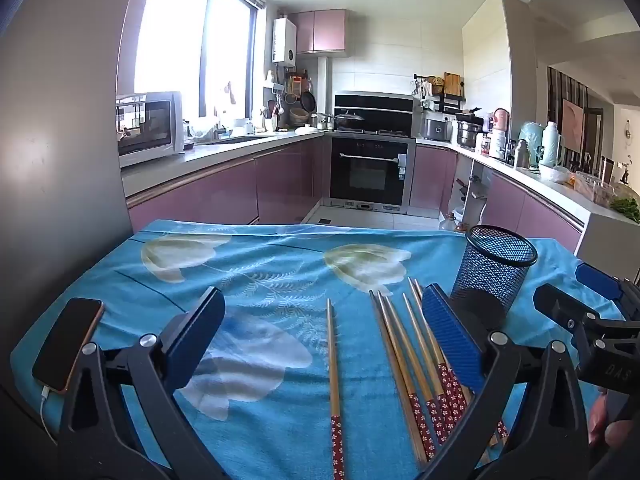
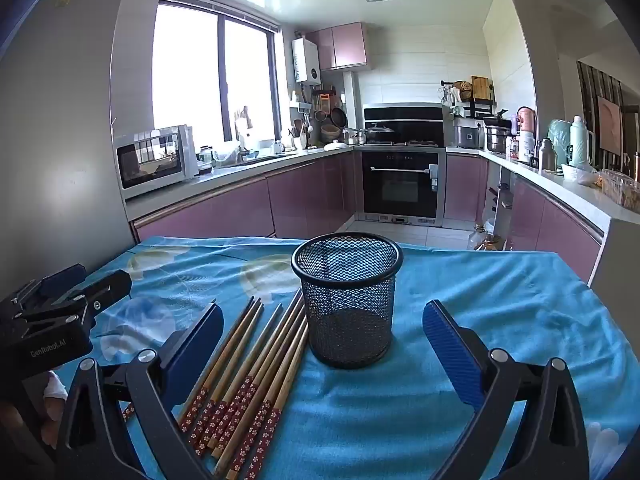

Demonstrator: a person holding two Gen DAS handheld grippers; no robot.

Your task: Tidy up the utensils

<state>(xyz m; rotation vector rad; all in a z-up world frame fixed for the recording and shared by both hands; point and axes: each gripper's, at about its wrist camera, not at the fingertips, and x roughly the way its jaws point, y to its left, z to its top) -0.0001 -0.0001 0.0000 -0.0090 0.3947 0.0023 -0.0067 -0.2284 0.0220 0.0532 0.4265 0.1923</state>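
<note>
Several chopsticks: the bundle of chopsticks (image 1: 416, 364) lies flat on the blue cloth of the bench (image 1: 260, 280), with one single chopstick (image 1: 333, 380) apart from it at about 9 o'clock.
Long axis: all run roughly 6 to 12 o'clock in the left wrist view, patterned red ends near the camera, bare tips pointing away; in the right wrist view the bundle (image 2: 248, 376) leans toward 1 o'clock.
Cup: a black mesh cup (image 2: 347, 300) stands upright and looks empty, just beyond the bundle's far tips at about 1 o'clock from them.
Left gripper (image 1: 324, 340): jaws spread wide, nothing between the pads; the single chopstick runs straight up the gap, the bundle sits by the right-hand pad.
Right gripper (image 2: 324, 344): jaws spread wide, holding nothing; the cup stands at 12 o'clock between them, not touched, and the bundle lies by the left-hand pad.
Nearer hand: I judge the left one better placed for the single chopstick, the right one for the cup.
Look: bamboo-coloured sticks, red ends with small white flowers; thin and low, so likely to roll when pinched.
Beside: a phone (image 1: 68, 344) on its cable rests at the bench's left edge.
</note>
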